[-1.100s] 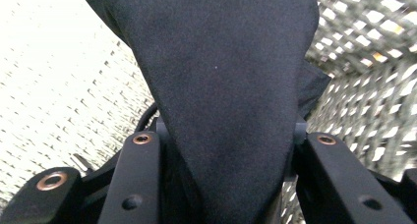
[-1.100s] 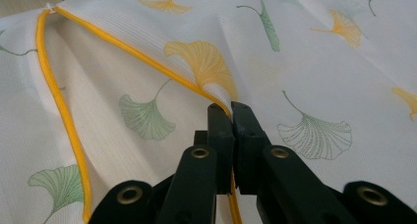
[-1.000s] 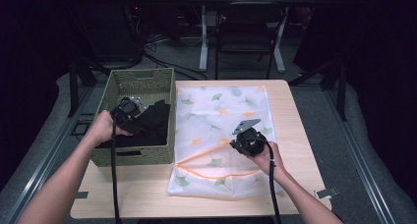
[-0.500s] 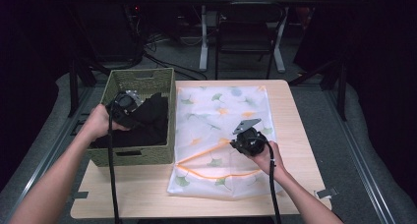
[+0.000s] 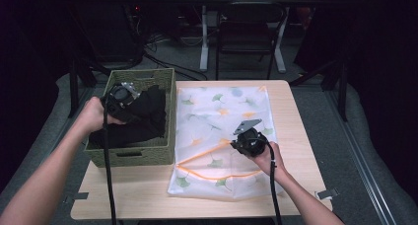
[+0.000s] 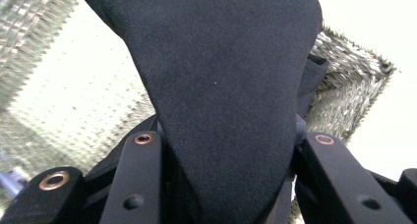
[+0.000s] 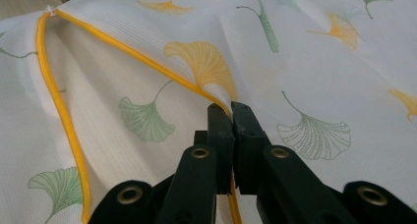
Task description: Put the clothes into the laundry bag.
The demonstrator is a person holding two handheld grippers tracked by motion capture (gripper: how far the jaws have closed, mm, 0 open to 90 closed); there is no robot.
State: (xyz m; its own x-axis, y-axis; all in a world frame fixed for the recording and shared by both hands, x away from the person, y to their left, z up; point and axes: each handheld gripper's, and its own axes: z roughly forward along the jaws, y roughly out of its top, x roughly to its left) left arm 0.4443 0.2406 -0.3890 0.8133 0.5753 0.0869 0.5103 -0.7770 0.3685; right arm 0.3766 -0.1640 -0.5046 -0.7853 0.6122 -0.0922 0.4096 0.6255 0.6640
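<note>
Left hand-held gripper (image 5: pixel 120 97): clenched on black garment (image 6: pixel 221 86), held over the woven basket (image 5: pixel 148 156) at the table's (image 5: pixel 296 111) left. Right hand-held gripper (image 7: pixel 231 117): clamped on the orange-edged opening of the leaf-print mesh bag (image 5: pixel 222 111), lying flat beside the basket.

Black cloth (image 5: pixel 143 117) and mesh bag (image 5: pixel 224 136)
Cloth bunched in the basket; leaf-printed white bag lies flat, its orange-edged mouth open.
</note>
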